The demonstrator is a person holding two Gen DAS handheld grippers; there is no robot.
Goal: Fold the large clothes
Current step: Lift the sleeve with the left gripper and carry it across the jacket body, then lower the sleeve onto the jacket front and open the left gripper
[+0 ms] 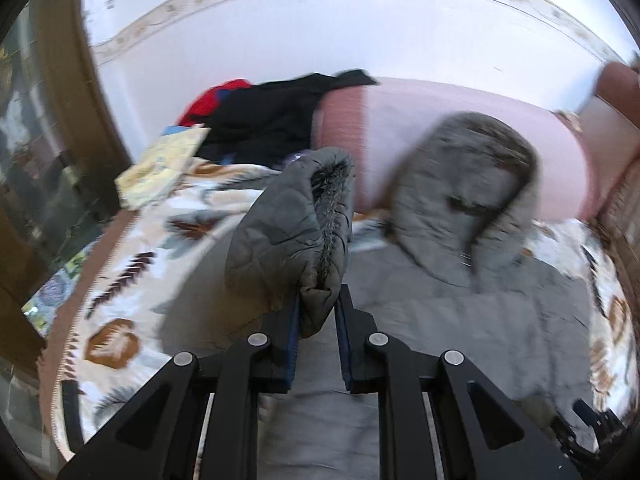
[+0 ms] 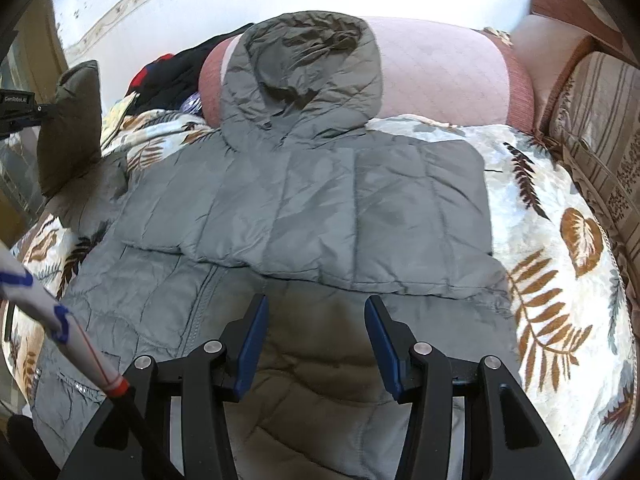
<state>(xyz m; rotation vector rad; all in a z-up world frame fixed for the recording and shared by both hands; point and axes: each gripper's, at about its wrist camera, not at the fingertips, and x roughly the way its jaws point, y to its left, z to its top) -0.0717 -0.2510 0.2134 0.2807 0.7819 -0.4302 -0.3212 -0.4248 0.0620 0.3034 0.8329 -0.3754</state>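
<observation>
Left tongs (image 1: 318,308) pitched down, clamping lifted sleeve cuff (image 1: 320,296); right tongs (image 2: 316,312) agape, empty, above jacket (image 2: 320,200) hem; bedspread (image 2: 560,240) bare rightward.

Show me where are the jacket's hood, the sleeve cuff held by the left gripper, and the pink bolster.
hood (image 2: 304,60): right wrist view, on its crumpled lining.
sleeve cuff (image 1: 296,236): left wrist view, on the quilted outer side.
pink bolster (image 2: 436,76): right wrist view, on its middle.

A gray coat (image 2: 304,200) lies flat on a leafy blanket (image 2: 560,264). Its hood (image 2: 300,68) rests on a pink cushion (image 2: 440,68). The right gripper (image 2: 316,340) hangs over the coat, fingers (image 2: 252,344) apart, holding nothing. One sleeve (image 2: 72,128) is lifted up at the left.
</observation>
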